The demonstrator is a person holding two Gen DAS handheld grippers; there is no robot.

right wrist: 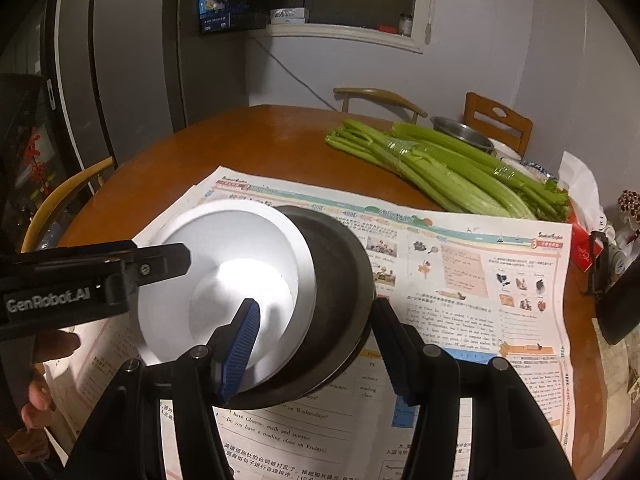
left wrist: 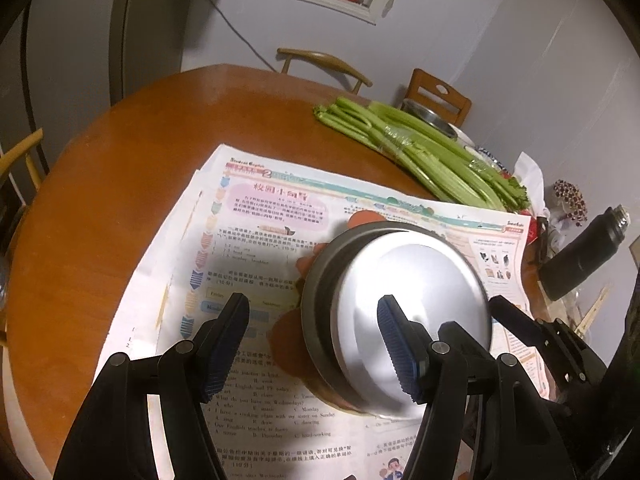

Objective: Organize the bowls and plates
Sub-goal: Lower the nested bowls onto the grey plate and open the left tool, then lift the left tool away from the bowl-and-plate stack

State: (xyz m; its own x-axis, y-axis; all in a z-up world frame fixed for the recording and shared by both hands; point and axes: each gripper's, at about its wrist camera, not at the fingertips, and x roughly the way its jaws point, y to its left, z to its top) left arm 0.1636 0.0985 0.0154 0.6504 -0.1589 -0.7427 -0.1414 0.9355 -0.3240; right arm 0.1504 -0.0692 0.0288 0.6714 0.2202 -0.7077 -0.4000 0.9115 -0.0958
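Round brown wooden tabletop [right wrist: 256,136], colourful printed newspaper sheets [right wrist: 460,248] spread over its near half.

Above the newspaper, tilted on edge: a dull silver metal bowl [right wrist: 224,276] nested inside a darker grey metal bowl [right wrist: 340,280], hollow facing left in the right wrist view, silver underside showing in the left wrist view [left wrist: 416,304].

Right gripper [right wrist: 316,348]: jaws clamped across the wall of the nested bowls, one blue ribbed pad [right wrist: 240,356] inside the silver bowl, the other outside against the dark bowl.

Left gripper [left wrist: 312,348]: jaws spread apart, nothing between them; its right pad lies in front of the silver base — contact unclear.

Far right of tabletop: bundle of green celery stalks [right wrist: 452,168], a steel basin [right wrist: 464,132] behind it near the far edge. Black insulated bottle [left wrist: 584,256] lying at the right edge.
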